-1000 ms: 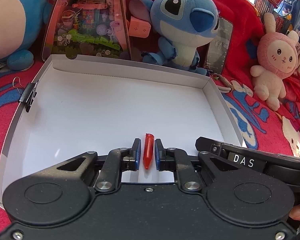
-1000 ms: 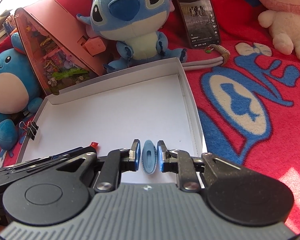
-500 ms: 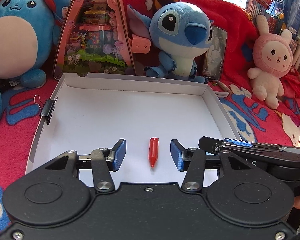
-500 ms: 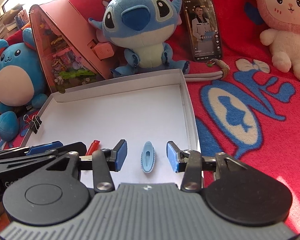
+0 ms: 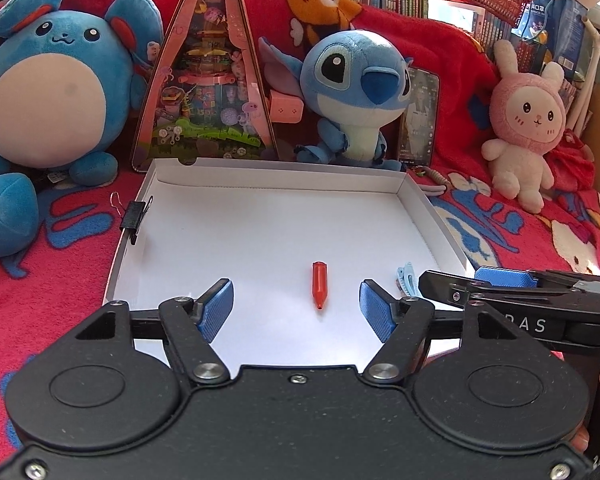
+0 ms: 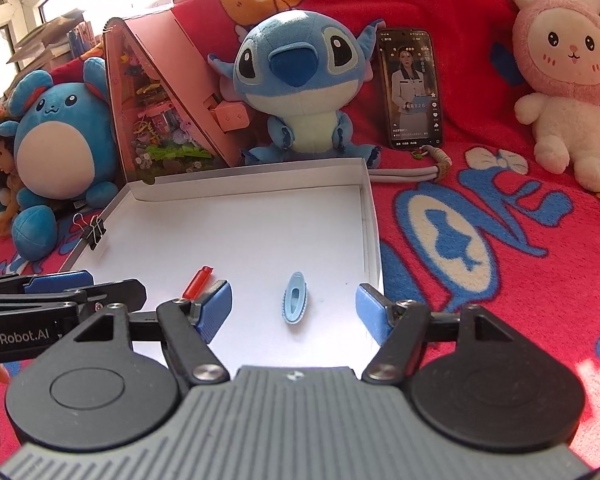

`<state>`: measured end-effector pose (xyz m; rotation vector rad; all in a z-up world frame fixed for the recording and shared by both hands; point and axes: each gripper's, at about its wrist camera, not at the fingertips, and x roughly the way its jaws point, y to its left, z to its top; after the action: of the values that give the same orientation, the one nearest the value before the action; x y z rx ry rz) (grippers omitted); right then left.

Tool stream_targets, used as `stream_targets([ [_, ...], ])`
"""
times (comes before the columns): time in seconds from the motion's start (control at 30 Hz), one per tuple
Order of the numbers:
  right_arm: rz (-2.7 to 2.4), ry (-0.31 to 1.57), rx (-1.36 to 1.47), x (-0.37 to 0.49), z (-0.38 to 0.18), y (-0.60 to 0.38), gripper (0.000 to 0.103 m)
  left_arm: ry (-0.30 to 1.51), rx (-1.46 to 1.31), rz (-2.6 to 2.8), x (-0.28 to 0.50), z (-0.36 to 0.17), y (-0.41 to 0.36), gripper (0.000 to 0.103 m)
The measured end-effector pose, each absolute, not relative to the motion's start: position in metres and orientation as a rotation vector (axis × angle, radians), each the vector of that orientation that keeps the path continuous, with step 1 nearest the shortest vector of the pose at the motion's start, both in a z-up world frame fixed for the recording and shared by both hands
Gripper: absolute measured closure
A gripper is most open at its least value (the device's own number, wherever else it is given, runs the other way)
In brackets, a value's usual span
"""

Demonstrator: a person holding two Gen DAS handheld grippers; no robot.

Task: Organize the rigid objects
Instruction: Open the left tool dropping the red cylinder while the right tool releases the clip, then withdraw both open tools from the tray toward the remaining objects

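Two small items now lie loose in the white box lid point(image 5: 414, 190) on the red blanket point(image 5: 60, 280). From the left wrist, the left gripper point(image 5: 296, 306) has just been opening its jaws and drawn back; the red cap point(image 5: 319, 287), gripped a moment ago, rests free on the lid's floor near the near edge, touching neither pad. From the right wrist, the right gripper point(image 6: 294, 308) has likewise just spread its jaws, leaving the blue hair clip point(image 6: 295, 303) lying near the lid's near right corner. Both placements look complete, freeing both hands for further items.
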<state>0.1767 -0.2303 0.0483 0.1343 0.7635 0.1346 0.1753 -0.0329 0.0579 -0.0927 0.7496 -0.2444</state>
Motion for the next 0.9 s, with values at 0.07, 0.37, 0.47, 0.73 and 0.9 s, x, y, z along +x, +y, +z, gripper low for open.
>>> stream_targets([
  [0.07, 0.14, 0.751, 0.128, 0.17, 0.05, -0.231, 0.02, 0.738, -0.088, -0.249, 0.169, 0.06, -0.032, 0.032],
  [0.37, 0.162, 0.683, 0.089, 0.142, 0.06, -0.233, 0.015, 0.701, -0.048, -0.276, 0.137, 0.065, -0.029, 0.025],
  [0.47, 0.169, 0.666, 0.079, 0.131, 0.061, -0.234, 0.013, 0.696, -0.056, -0.286, 0.128, 0.066, -0.027, 0.025],
  [0.73, 0.175, 0.626, 0.026, 0.107, 0.06, -0.232, 0.009, 0.679, -0.042, -0.309, 0.105, 0.066, -0.025, 0.022],
  [0.9, 0.19, 0.591, -0.012, 0.091, 0.06, -0.228, 0.003, 0.674, -0.044, -0.319, 0.091, 0.064, -0.021, 0.021],
])
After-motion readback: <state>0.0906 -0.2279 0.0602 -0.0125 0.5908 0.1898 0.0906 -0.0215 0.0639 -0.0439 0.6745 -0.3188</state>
